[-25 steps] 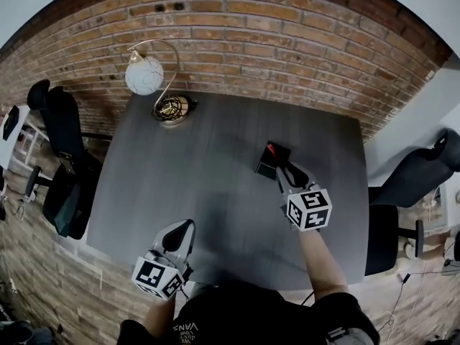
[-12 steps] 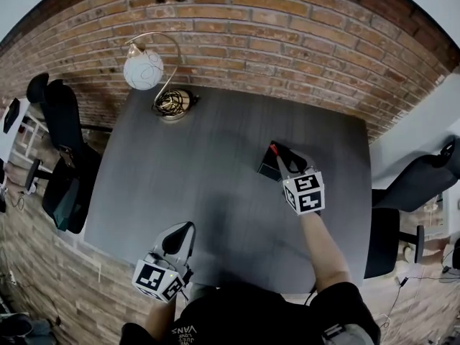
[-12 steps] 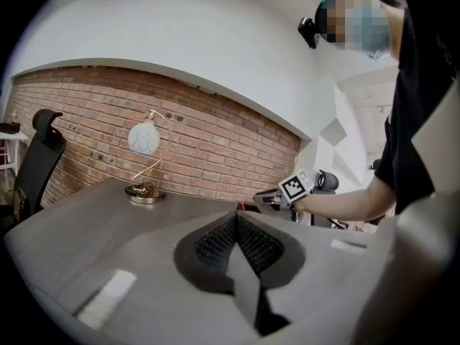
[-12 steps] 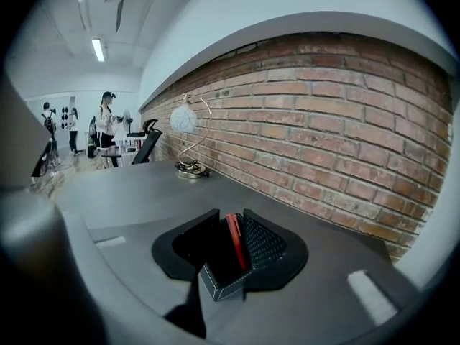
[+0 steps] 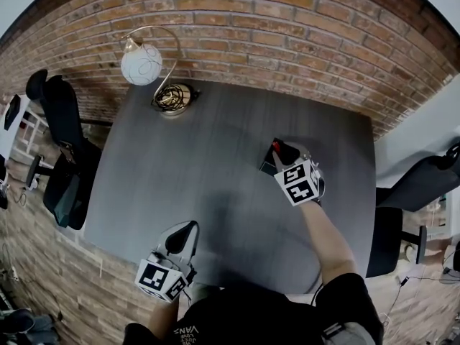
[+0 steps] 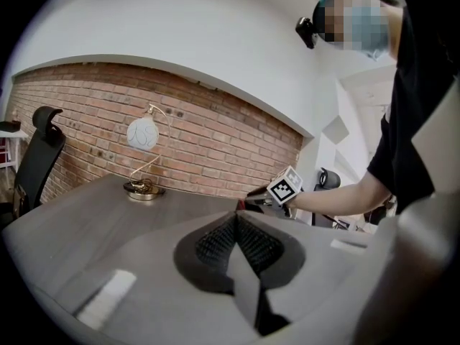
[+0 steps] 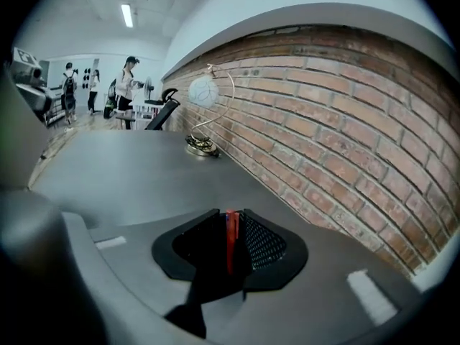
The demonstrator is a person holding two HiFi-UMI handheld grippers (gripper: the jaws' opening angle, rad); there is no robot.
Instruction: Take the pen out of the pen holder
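Observation:
A black pen holder (image 5: 267,167) stands on the dark grey table (image 5: 201,171), right of its middle. Just above the holder my right gripper (image 5: 282,151) is shut on a red pen (image 5: 274,146). In the right gripper view the red pen (image 7: 231,237) stands upright between the two black pads, and the holder is hidden under the jaws. Near the table's front edge my left gripper (image 5: 184,230) is shut with nothing in it. From the left gripper view, its pads (image 6: 215,243) meet, and the right gripper's marker cube (image 6: 286,186) shows far across the table.
A globe lamp (image 5: 141,63) on a brass base (image 5: 172,98) stands at the table's far left corner, against the brick wall. Black office chairs sit off the left (image 5: 61,142) and right (image 5: 424,182) sides. Several people stand far off in the right gripper view.
My right gripper has moved away from me and tipped over the pen holder, onto the red pen. The left gripper has stayed put.

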